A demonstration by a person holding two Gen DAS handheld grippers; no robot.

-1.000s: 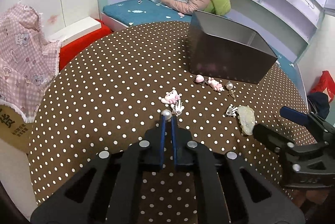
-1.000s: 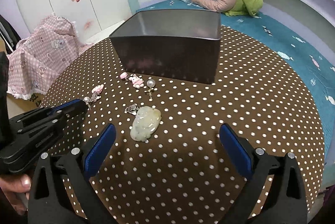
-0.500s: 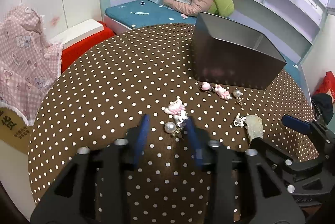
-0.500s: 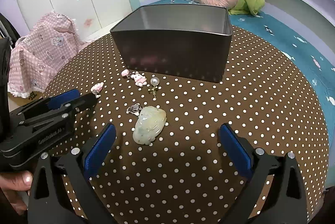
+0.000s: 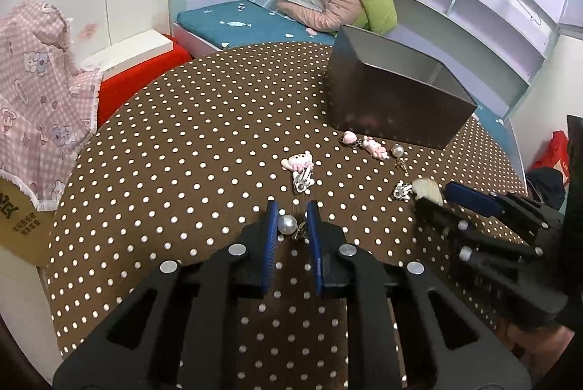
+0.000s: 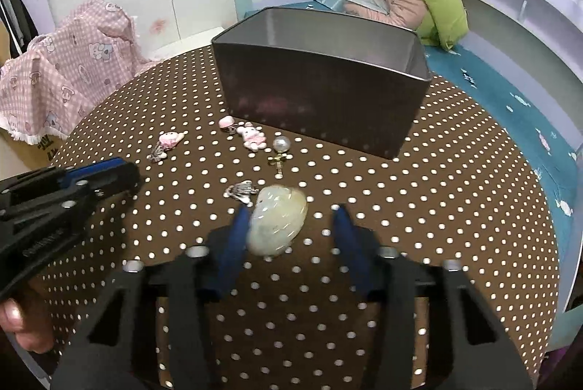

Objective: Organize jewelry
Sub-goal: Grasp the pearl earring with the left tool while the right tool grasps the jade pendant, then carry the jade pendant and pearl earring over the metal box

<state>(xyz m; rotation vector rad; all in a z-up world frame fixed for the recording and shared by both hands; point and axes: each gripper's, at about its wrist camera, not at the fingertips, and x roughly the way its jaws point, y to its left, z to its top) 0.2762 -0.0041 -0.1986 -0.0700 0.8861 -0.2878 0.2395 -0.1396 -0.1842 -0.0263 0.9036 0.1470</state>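
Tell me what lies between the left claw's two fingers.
In the left wrist view, a pearl earring with a small gold fitting sits on the dotted tablecloth between the left claw fingers.

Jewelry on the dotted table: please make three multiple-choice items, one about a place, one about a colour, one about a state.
1. Where does the pearl earring lie?
A. between the left gripper fingers
B. inside the metal box
C. on the bed

2. What colour are the gripper pads?
A. red
B. blue
C. green

3. How is the right gripper?
A. shut on nothing
B. open around the jade pendant
C. out of view

Answers: 1 A, the pearl sits between the two fingers; 2 B, the pads show blue; 3 B, its fingers stand apart on both sides of the pendant.
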